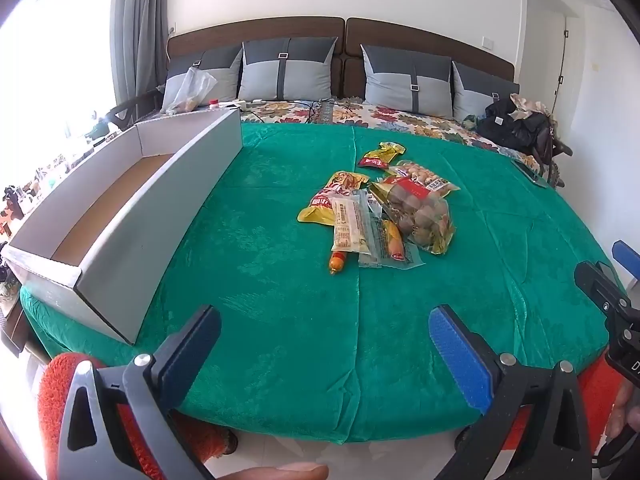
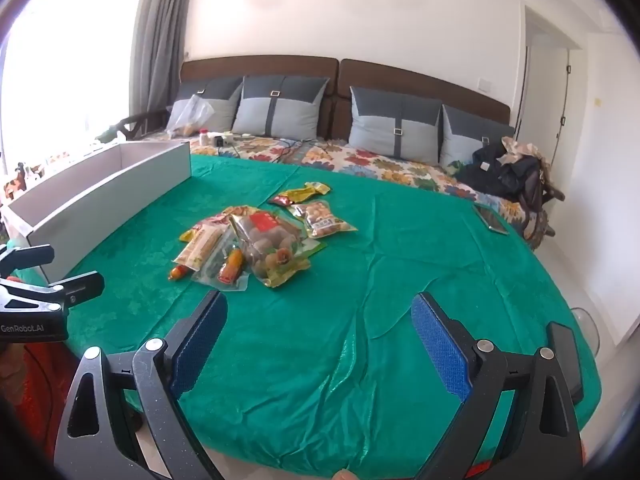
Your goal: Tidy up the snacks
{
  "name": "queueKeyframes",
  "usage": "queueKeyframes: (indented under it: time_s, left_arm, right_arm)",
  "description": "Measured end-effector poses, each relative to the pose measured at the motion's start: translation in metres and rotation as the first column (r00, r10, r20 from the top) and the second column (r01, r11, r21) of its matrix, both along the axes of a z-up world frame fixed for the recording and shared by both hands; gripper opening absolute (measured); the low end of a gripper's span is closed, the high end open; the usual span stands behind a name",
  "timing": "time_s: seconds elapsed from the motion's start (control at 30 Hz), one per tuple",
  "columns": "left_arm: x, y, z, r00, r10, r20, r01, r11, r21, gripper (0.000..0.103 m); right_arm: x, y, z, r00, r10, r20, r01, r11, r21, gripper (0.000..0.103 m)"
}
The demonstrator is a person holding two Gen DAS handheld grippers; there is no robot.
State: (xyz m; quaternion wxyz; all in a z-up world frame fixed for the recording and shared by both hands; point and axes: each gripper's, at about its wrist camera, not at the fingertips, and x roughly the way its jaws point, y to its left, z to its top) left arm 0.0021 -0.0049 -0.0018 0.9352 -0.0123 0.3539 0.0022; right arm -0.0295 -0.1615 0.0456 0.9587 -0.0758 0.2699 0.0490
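On the bed's green cloth [image 1: 280, 340] the snacks [image 1: 380, 216] lie heaped mid-cloth, well apart from the grey box [image 1: 132, 236] at its left edge. Left tongs [image 1: 324, 344] and right tongs [image 2: 320, 336] both gape wide, holding nothing, short of the heap.

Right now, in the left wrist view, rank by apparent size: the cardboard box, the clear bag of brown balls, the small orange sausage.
1. Cardboard box, by far the largest, though it also sits nearer the camera.
2. Bag of brown balls.
3. Orange sausage, smallest, partly under another packet.
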Motion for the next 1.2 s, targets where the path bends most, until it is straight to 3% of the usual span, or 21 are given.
queueKeyframes:
  time_s: [0.07, 0.63, 1.2]
  left_arm:
    - [-0.003, 0.004, -0.004, 1.0, -0.014, 0.005, 0.014, 1.0, -0.028, 0.103]
    - [0.001, -0.023, -0.019, 0.995, -0.088, -0.041, 0.091, 0.993, 0.069, 0.103]
    - [-0.003, -0.018, -0.019, 0.997, -0.074, -0.02, 0.076, 0.993, 0.089, 0.103]
  right_arm:
    - [0.001, 0.001, -0.002, 1.0, 0.004, -0.001, -0.004, 1.0, -0.005, 0.095]
    - [0.002, -0.007, -0.02, 0.998, 0.028, -0.048, -0.027, 0.999, 0.034, 0.095]
    - [0.001, -0.005, -0.019, 0.998, 0.035, -0.049, -0.033, 0.999, 0.041, 0.095]
